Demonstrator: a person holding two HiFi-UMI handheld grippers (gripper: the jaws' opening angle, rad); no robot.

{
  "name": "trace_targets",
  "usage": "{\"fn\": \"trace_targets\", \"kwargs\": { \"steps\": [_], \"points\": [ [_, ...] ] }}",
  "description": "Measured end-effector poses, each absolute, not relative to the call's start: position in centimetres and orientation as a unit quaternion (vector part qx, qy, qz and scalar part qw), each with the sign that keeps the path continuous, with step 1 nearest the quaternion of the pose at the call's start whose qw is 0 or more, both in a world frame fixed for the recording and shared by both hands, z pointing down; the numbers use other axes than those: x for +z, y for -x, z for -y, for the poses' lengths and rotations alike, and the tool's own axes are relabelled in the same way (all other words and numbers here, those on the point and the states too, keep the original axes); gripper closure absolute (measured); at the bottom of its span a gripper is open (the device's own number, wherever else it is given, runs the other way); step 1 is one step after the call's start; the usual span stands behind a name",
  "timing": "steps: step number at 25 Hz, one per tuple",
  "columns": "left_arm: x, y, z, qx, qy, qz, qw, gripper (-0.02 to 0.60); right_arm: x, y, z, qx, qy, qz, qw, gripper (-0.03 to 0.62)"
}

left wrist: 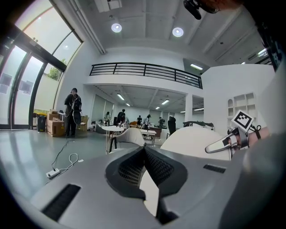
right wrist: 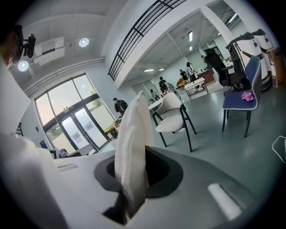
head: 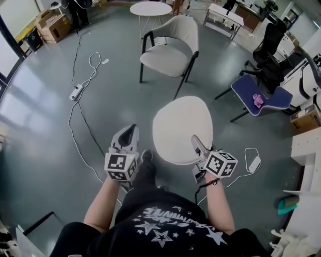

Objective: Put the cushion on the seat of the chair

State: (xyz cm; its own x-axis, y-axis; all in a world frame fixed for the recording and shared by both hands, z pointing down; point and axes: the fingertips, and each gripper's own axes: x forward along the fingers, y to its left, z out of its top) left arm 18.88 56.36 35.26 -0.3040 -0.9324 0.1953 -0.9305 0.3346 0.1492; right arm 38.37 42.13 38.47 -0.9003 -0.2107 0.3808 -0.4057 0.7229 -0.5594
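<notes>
A round white cushion [head: 181, 128] hangs in front of me, and my right gripper [head: 196, 144] is shut on its near right edge. In the right gripper view the cushion [right wrist: 132, 147] stands edge-on between the jaws. My left gripper [head: 130, 133] floats left of the cushion, apart from it, shut and holding nothing; its own view has the jaw tips [left wrist: 143, 149] touching. The chair [head: 169, 50], with a light seat and black legs, stands farther ahead on the grey floor, with nothing on its seat. It also shows as the chair [right wrist: 173, 117] in the right gripper view and as the chair [left wrist: 128, 135] in the left gripper view.
A blue chair [head: 261, 98] with a pink item on it and a black office chair [head: 268, 50] stand to the right. A round white table [head: 150, 8] is behind the target chair. A power strip [head: 76, 92] with cables lies on the floor at left, a white adaptor [head: 254, 163] at right.
</notes>
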Motion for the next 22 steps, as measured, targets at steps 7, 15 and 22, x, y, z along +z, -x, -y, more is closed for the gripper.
{"fn": "trace_targets", "kwargs": {
  "steps": [7,15,22],
  "points": [
    [34.9,-10.6,-47.3,-0.009,-0.601,0.791,0.115,0.572,37.7,-31.0,-33.6,0.318,-0.196,0.916,0.149,0.537],
    [34.8,-5.4,-41.8,-0.016,-0.626,0.769,0.130,0.572,36.3,-24.5,-29.1,0.324,-0.219,0.912,0.127,0.537],
    [35.2,-3.8,-37.7,-0.008,-0.637,0.760,0.127,0.572,36.6,-23.8,-25.7,0.327,-0.233,0.907,0.129,0.537]
  ]
}}
